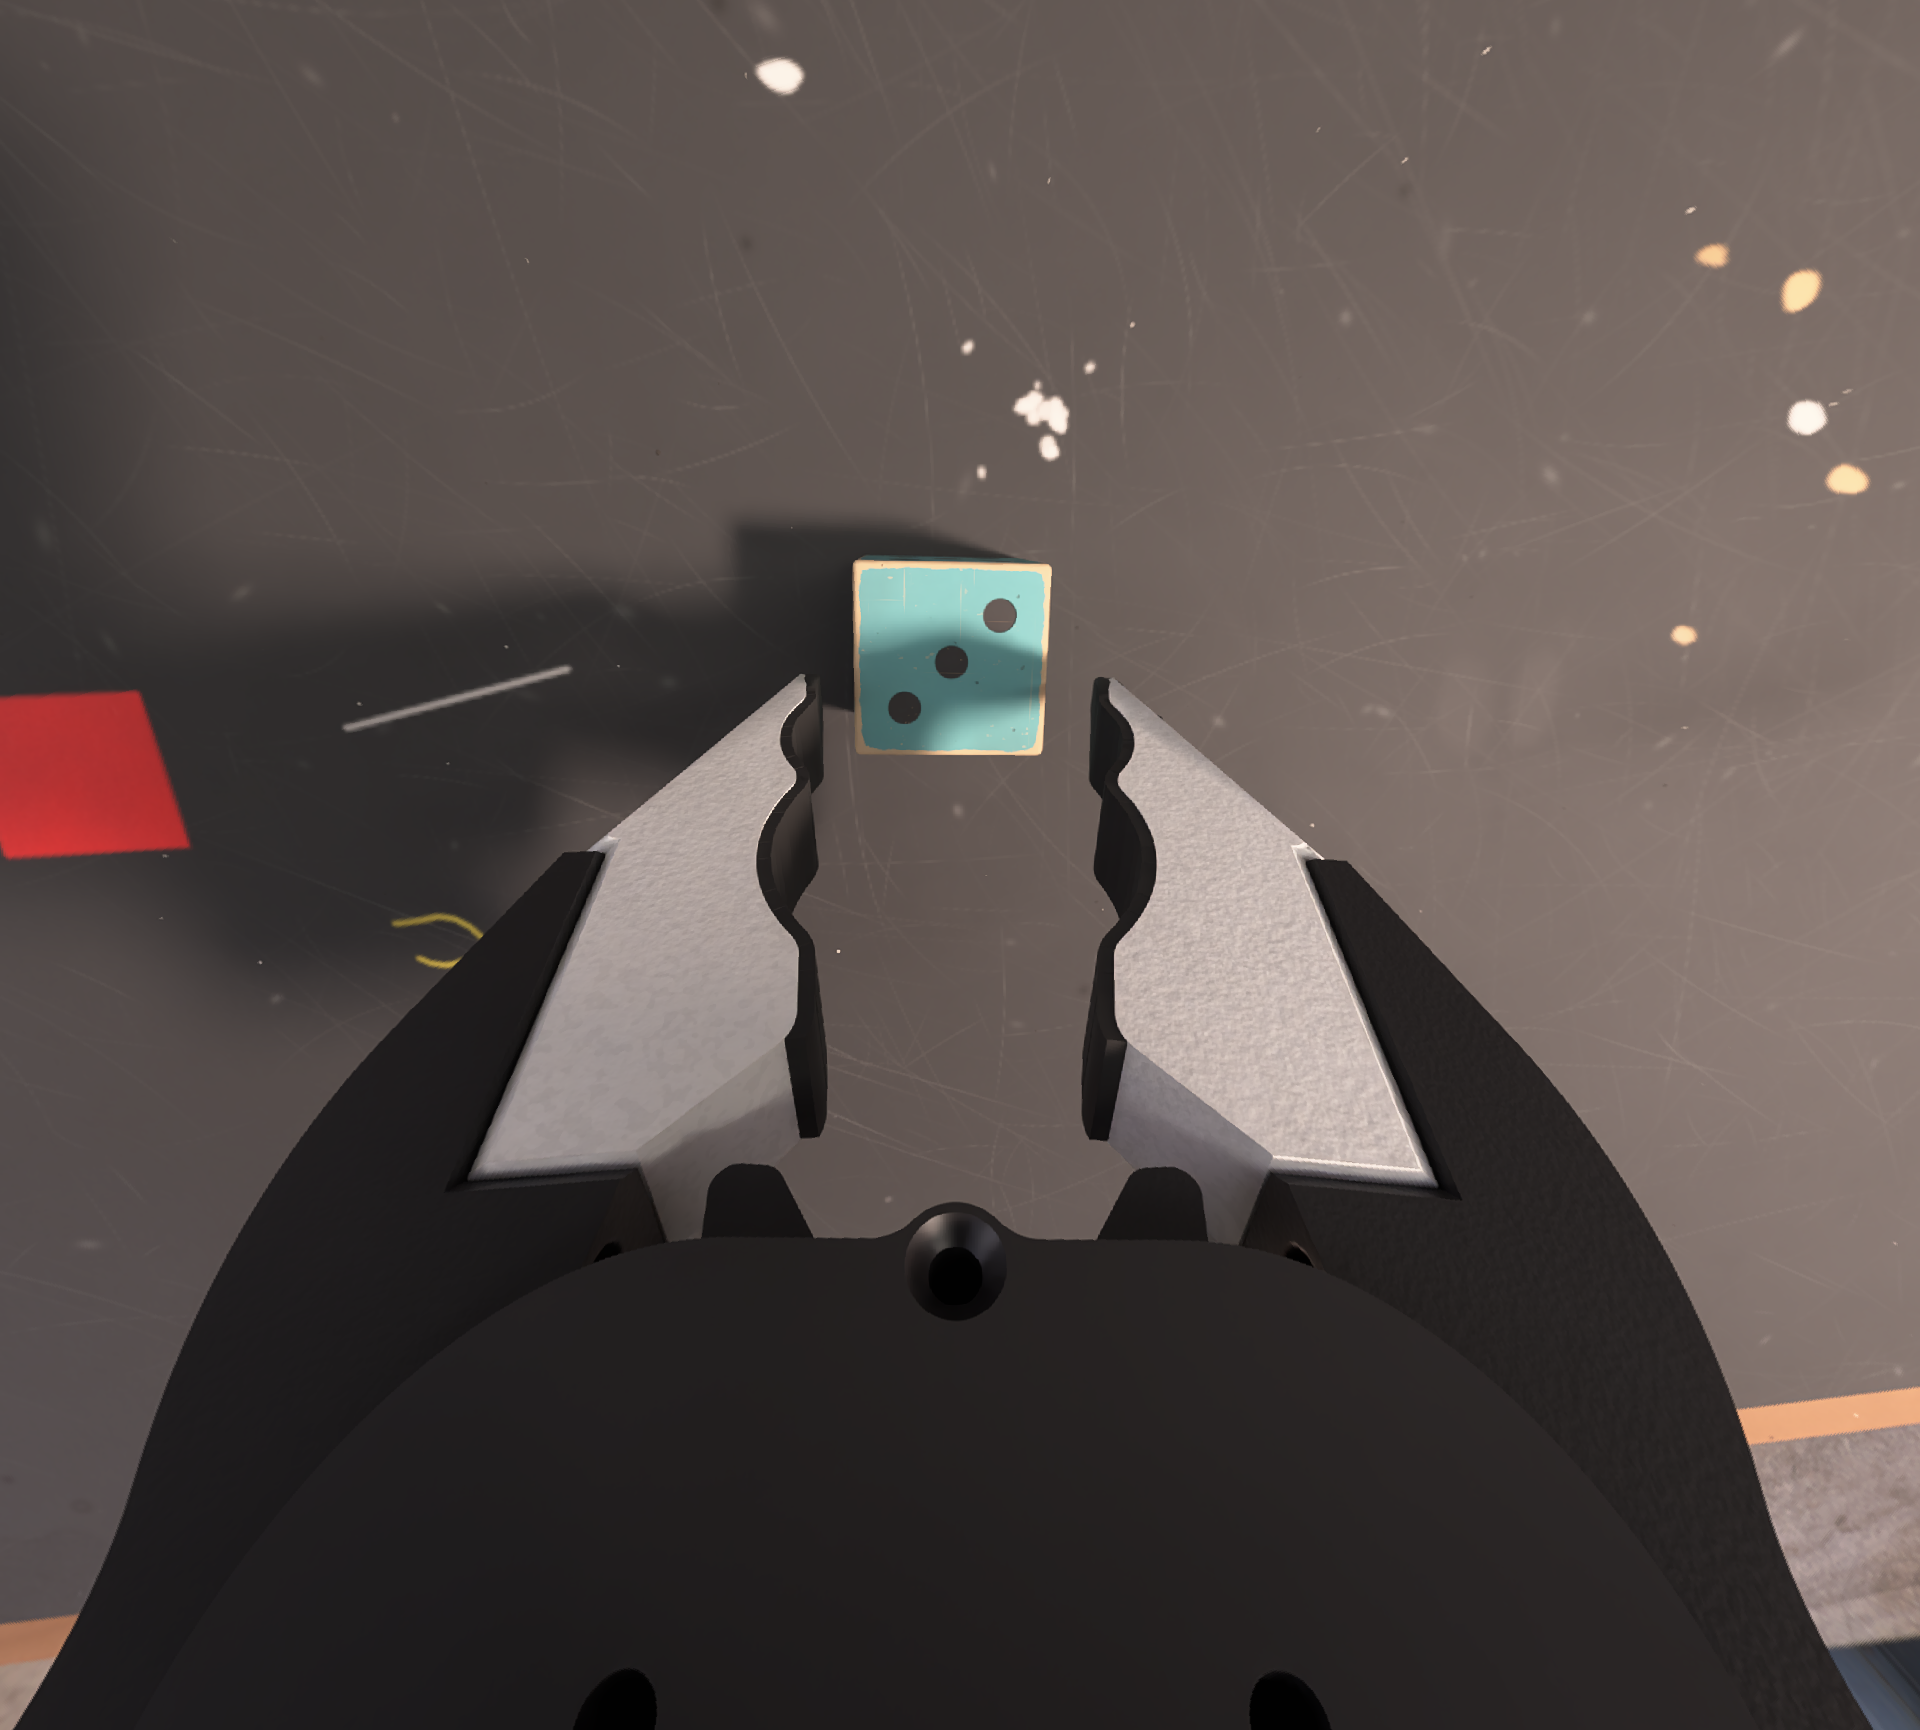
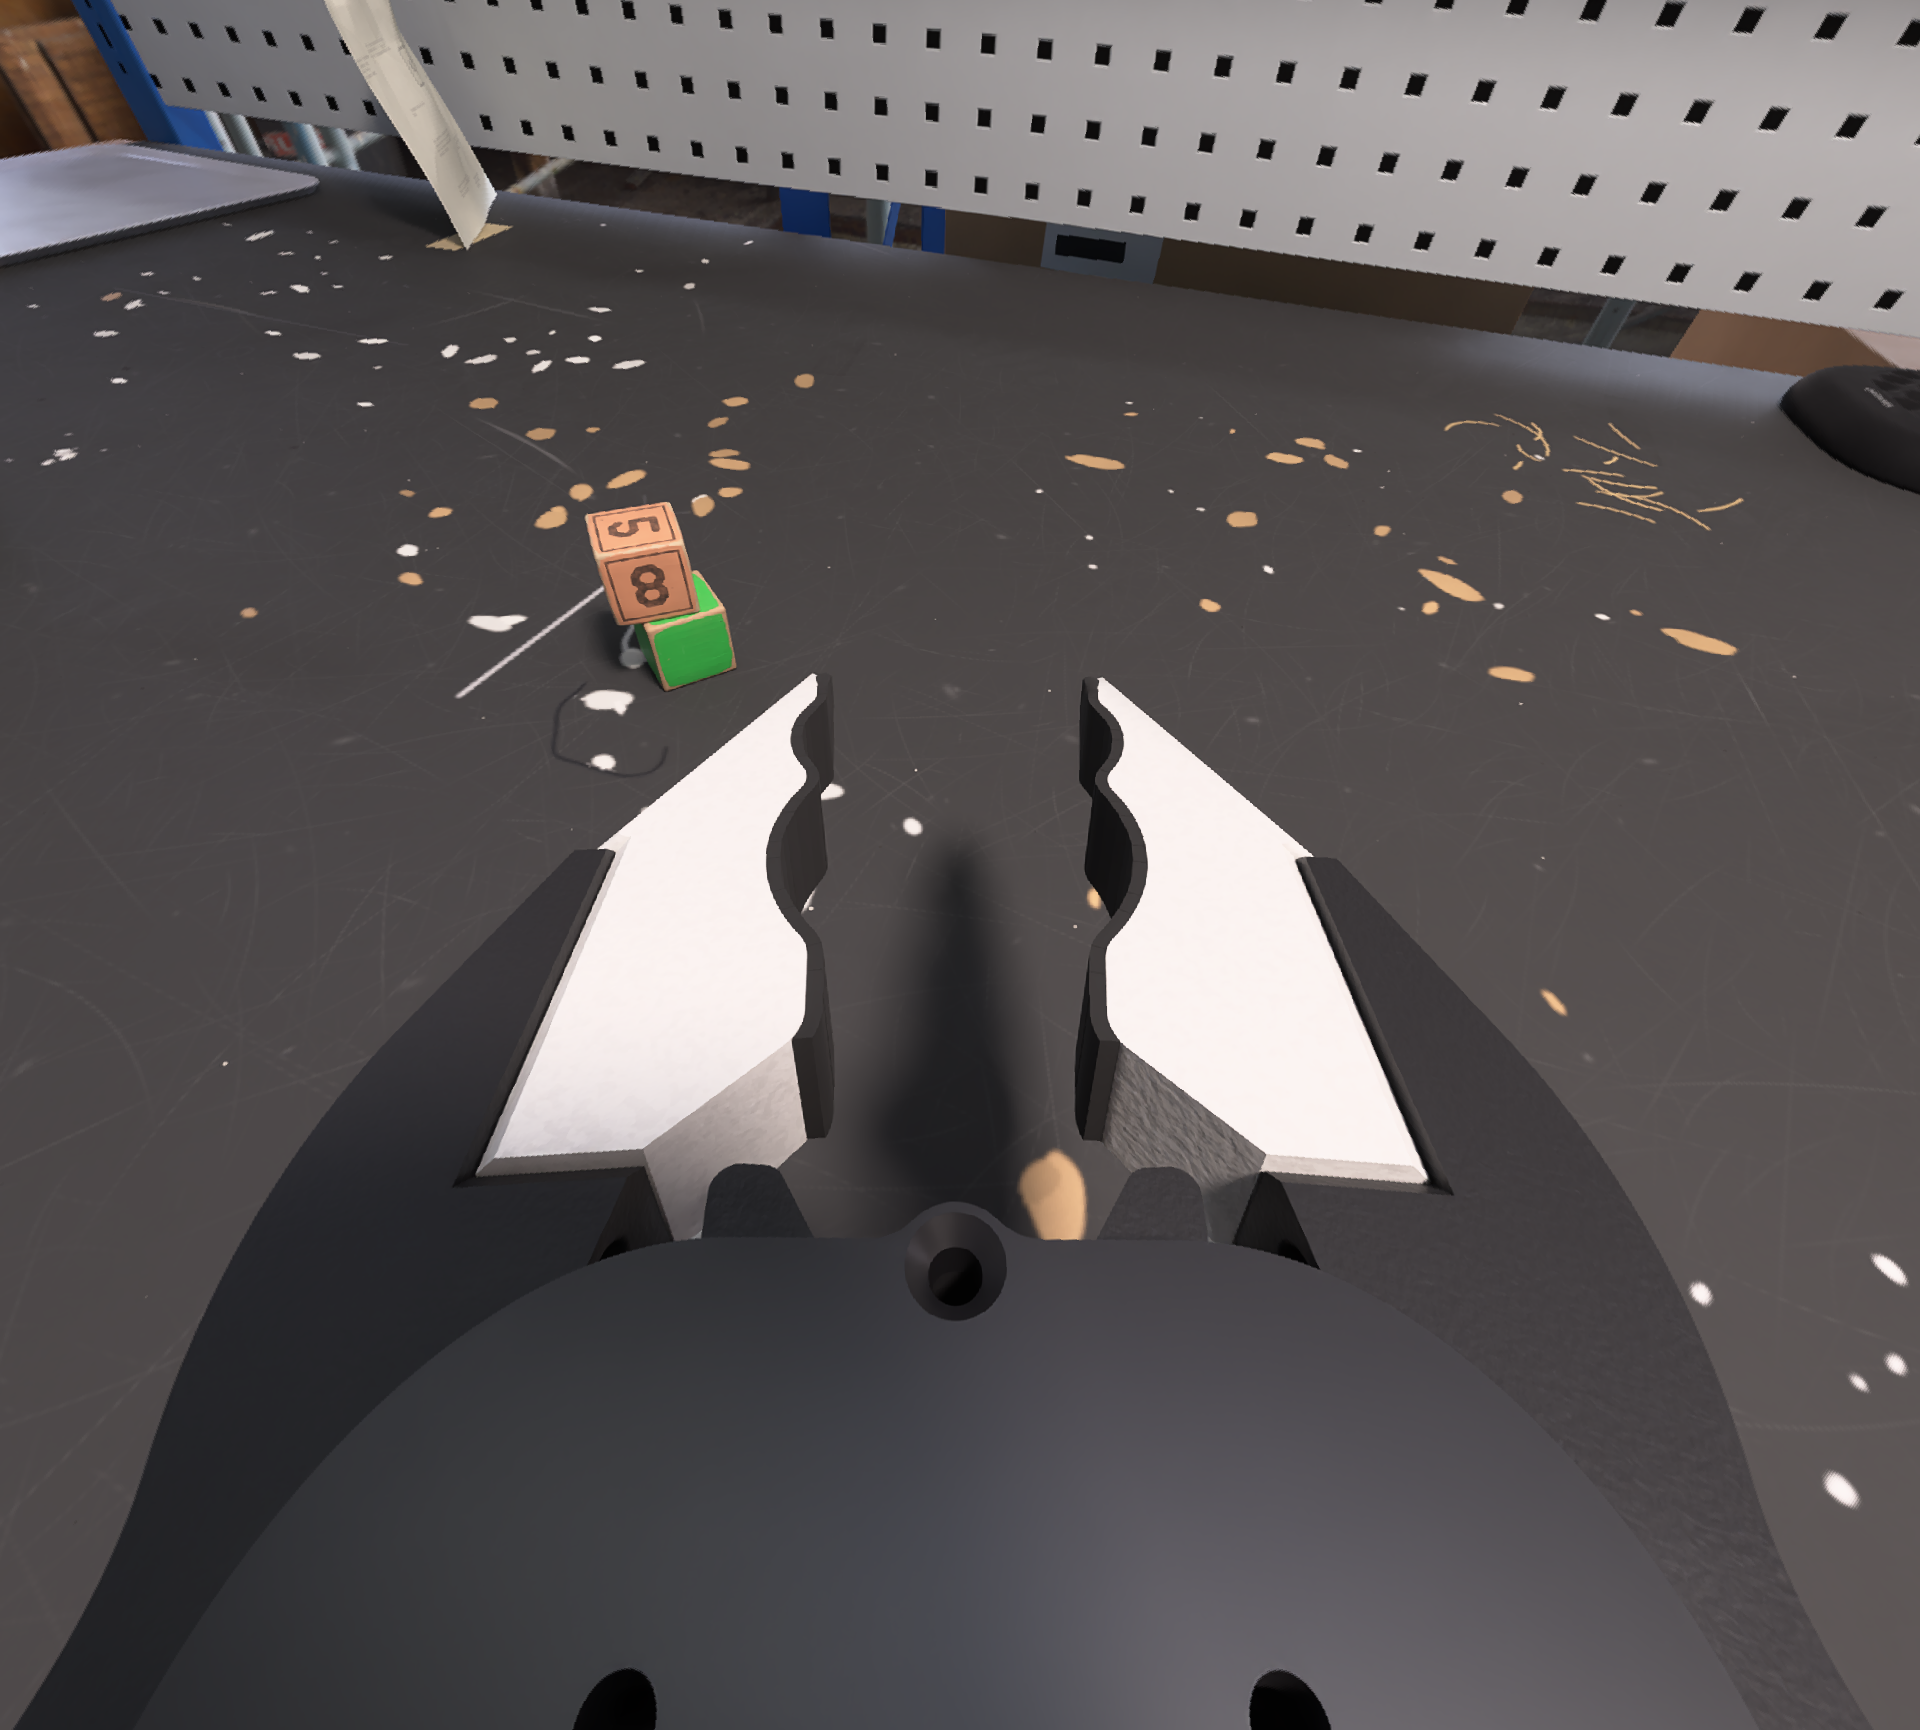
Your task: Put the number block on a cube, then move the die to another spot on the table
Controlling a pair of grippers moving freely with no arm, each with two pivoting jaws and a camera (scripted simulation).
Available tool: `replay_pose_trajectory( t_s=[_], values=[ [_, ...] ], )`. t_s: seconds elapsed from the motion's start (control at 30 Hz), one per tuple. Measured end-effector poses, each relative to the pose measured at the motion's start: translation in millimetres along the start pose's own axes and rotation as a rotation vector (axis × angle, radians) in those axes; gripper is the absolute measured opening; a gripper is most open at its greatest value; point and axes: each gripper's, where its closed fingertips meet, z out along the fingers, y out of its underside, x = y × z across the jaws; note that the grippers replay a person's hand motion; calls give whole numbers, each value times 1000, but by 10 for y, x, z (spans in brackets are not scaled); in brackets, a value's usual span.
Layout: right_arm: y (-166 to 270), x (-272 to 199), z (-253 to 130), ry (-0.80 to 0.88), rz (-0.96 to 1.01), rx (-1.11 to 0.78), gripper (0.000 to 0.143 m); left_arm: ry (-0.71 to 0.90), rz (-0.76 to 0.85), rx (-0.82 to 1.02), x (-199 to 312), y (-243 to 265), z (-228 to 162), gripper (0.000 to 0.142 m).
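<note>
Jaws, left gripper (image 1: 956,693): apart, pointing down at the table (image 1: 1351,745), nothing between them.
Jaws, right gripper (image 2: 956,693): apart too, holding nothing, above bare tabletop.
Die (image 1: 952,657): teal, three pips up, flat on the table just past the left fingertips, not touched.
Number block (image 2: 639,563): sits tilted on the green cube (image 2: 691,641), left of the right gripper and apart from it.
Around: red square (image 1: 83,771) at the left edge; pegboard (image 2: 1143,18) behind; paint flecks; paper strip (image 2: 390,59) hanging off the board.
In the way: nothing between die and fingers.

A grey pegboard (image 2: 1143,18) stands behind the table. A paper strip (image 2: 395,70) hangs from it. The flat red patch (image 1: 83,771) may be a block.
</note>
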Motion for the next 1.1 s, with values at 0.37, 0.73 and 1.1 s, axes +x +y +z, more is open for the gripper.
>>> replay_pose_trajectory(
  t_s=[0.37, 0.73, 1.1],
  values=[
    [-1, 2, -1, -1, 4, 2, 47, -63, 40, -30, -121, 82, -67, 41],
    [-4, -2, -16, -5, 12, 7, 47, 139, 445, 235, 1269, 20, -1523, 41],
    [-3, -12, -18, -10, 9, 7, 47, 108, 647, -14, 2211, 506, -246, 41]
  ],
)
